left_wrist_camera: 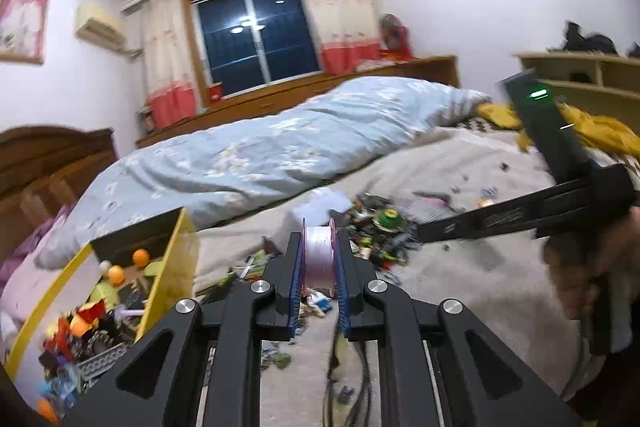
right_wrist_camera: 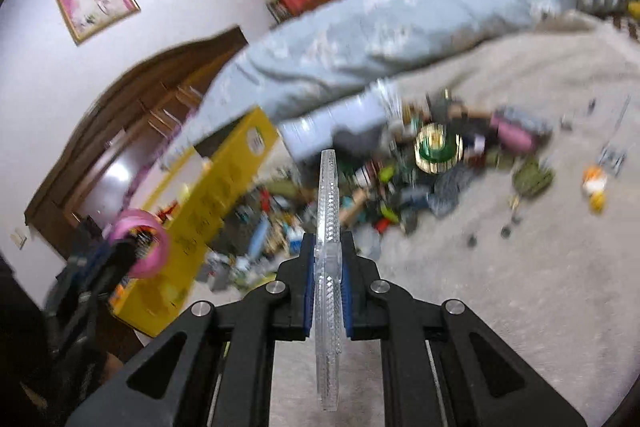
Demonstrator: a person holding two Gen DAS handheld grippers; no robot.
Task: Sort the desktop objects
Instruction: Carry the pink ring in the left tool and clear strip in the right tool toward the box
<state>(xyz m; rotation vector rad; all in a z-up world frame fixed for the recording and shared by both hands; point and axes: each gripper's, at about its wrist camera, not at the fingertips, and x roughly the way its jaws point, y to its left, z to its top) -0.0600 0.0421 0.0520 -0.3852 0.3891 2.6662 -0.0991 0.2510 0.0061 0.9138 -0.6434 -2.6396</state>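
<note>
On the bed [left_wrist_camera: 460, 267], over its grey cover, I hold both tongs above a scattered heap of small toys [left_wrist_camera: 380, 235]. My left tongs [left_wrist_camera: 319, 263] are clamped on a pink spool [left_wrist_camera: 319, 255], its flanges pressed between the blue pads [left_wrist_camera: 296, 267]; the spool stands clear of the cover. In the right wrist view the same spool [right_wrist_camera: 140, 243] appears at lower left, in front of the yellow box [right_wrist_camera: 216, 203]. My right tongs [right_wrist_camera: 328, 279] are clamped on a clear plastic strip [right_wrist_camera: 329, 227], held edge-on and reaching well past the fingertips in both directions. The box stands open at the left of the heap, part-filled with mixed toys, orange balls [left_wrist_camera: 128, 265] among them. A round green and gold toy [right_wrist_camera: 438, 147] lies in the heap, ahead and right of the strip. A light blue quilt [left_wrist_camera: 260, 147] lies bunched across the bed behind the heap and box. Both views are blurred, so smaller pieces in the heap cannot be identified.
</note>
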